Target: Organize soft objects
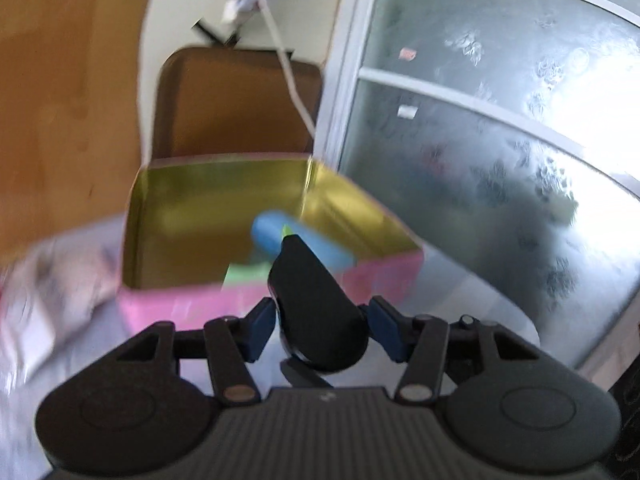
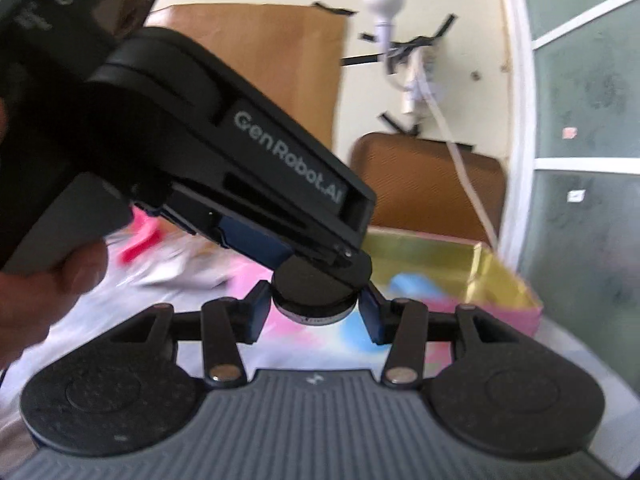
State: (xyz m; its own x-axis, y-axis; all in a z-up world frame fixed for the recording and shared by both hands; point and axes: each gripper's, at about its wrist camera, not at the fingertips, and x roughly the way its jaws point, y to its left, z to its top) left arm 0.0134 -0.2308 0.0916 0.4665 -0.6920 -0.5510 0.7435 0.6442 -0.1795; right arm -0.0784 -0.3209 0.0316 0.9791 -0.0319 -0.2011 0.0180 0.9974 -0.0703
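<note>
Gripping each other: your left gripper (image 1: 322, 312) pinches a smooth black lobe; your right gripper (image 2: 314, 306) pinches a round disc. Glossy gold-lined pink box (image 1: 224, 188) holds blue foam (image 1: 304, 242).

**Two wrist views, one box**

Each fisheye looks forward along its own tool. The left view sits close over the gold-lined pink box (image 1: 224, 208); the right view faces the same box (image 2: 492, 272) from farther left, near the window (image 2: 588, 120).

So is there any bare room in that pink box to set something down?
Yes. Inside the pink box, the gold floor between its left wall and the green piece looks bare. The right side is crowded by the blue object.
</note>
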